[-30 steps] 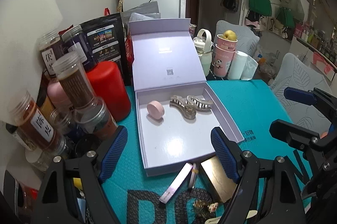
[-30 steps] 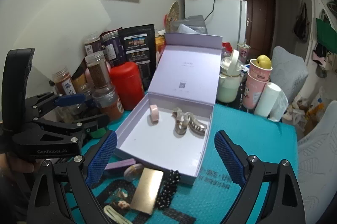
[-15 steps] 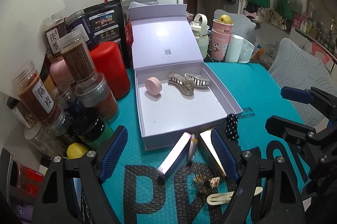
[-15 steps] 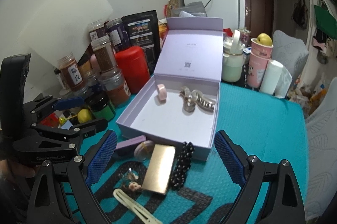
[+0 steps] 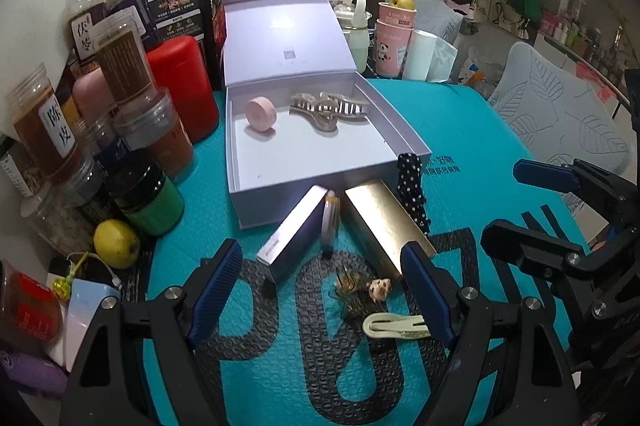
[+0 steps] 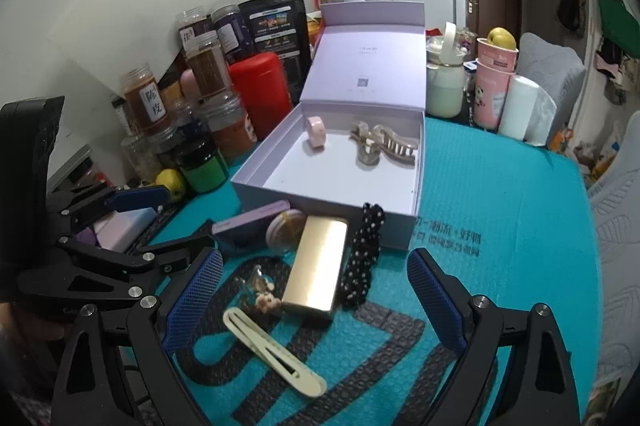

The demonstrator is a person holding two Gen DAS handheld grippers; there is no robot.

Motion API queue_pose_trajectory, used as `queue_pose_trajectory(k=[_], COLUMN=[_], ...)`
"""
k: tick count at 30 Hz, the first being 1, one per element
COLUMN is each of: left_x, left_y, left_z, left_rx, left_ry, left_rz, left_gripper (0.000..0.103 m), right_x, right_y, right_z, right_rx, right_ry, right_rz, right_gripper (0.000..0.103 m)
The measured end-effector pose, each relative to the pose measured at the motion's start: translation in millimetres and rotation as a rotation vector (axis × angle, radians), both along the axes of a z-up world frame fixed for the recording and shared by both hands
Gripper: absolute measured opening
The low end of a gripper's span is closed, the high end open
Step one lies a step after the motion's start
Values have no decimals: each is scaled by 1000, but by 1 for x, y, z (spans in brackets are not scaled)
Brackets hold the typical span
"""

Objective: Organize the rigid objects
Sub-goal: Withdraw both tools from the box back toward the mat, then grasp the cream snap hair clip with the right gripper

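Note:
An open lilac box [image 5: 332, 181] [image 6: 320, 201] stands on the teal mat with its lid upright. Inside lie a pink disc [image 5: 261, 111] [image 6: 317, 131] and two hair claws [image 5: 328, 107] [image 6: 380, 145]. Before its front wall lie a lilac bar [image 5: 294, 230] [image 6: 252, 220], a round compact [image 5: 330, 216] [image 6: 286, 228], a gold case [image 5: 384, 222] [image 6: 318, 262] and a polka-dot hair band [image 5: 412, 185] [image 6: 364, 254]. Nearer me are a charm clip [image 5: 360, 288] [image 6: 264, 290] and a cream clip [image 5: 396, 326] [image 6: 272, 350]. My left gripper [image 5: 322, 290] and right gripper [image 6: 314, 296] hover open above these, holding nothing.
Several spice jars [image 5: 120, 65], a red canister [image 5: 182, 85], a green jar [image 5: 148, 197] and a yellow fruit [image 5: 116, 244] crowd the mat's left side. Pink cups [image 5: 394, 37] and a white roll stand behind the box. A grey chair [image 5: 560, 121] is to the right.
Both grippers have drawn back from the box and sunk toward the mat. The loose items in front of the box have come fully into view. The jaws stay as wide as before.

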State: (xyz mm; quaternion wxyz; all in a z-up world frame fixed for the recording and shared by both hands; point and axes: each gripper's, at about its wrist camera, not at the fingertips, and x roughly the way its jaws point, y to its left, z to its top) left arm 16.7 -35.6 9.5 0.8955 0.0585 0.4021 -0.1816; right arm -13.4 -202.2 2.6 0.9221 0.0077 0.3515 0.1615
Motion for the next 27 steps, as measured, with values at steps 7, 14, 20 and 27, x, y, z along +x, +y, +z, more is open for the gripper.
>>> queue_pose_trajectory(k=[7,14,20,27], left_x=[-11,-11,-10,-13], left_y=[0,10,18,18], left_z=[-17,-40,-59,-73], left_rx=[26,5,-19,-23], left_ry=[21,99,154,179], left_rz=[8,50,79,52], left_gripper=[81,81,81,81], right_x=[-8,-12,-13,-4], right_y=[-2,1,1,14], right_z=[-20,-48,-67,-91], right_rx=[5,-11,0,-49], right_ry=[37,82,133,191], right_rz=[30,58,74,134], right_gripper=[95,95,95,92])
